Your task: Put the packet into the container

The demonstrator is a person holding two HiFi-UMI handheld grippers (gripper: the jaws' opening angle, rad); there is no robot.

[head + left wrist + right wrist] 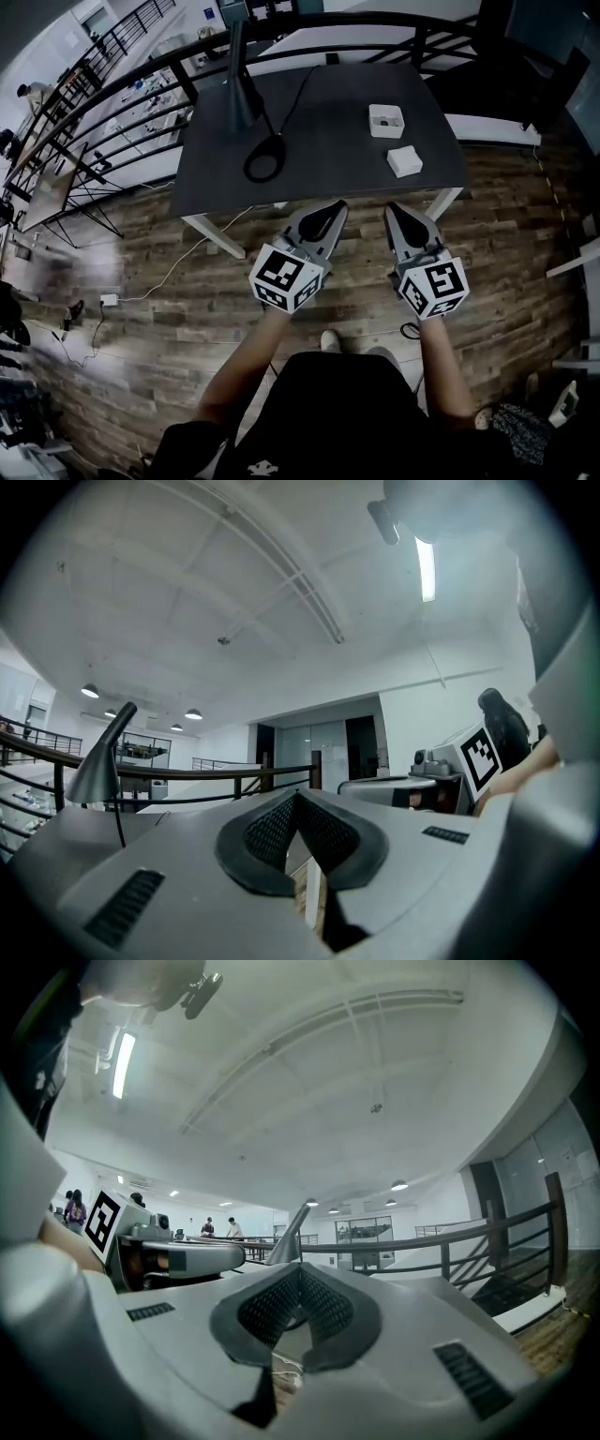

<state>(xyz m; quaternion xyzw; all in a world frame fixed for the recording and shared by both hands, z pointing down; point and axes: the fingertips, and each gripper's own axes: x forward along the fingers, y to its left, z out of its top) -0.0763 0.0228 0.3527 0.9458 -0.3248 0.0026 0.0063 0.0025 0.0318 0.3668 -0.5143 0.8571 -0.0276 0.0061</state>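
Left gripper [335, 210] and right gripper [394, 212] clenched and empty, short of the table [319, 122].
Both hang over the floor [169, 281] with jaws together and nothing between them. The packet [404, 161] lies untouched on the table, just beside the container [386, 120] and nearer the edge. Likely risks: reaching in with jaws unopened could shove the flat packet off that edge, or a wide sweep could knock the container aside.

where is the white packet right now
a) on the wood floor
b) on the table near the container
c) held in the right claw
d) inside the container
b: the packet lies flat on the table, apart from the container, while the left claw and right claw are shut, empty and short of the table.
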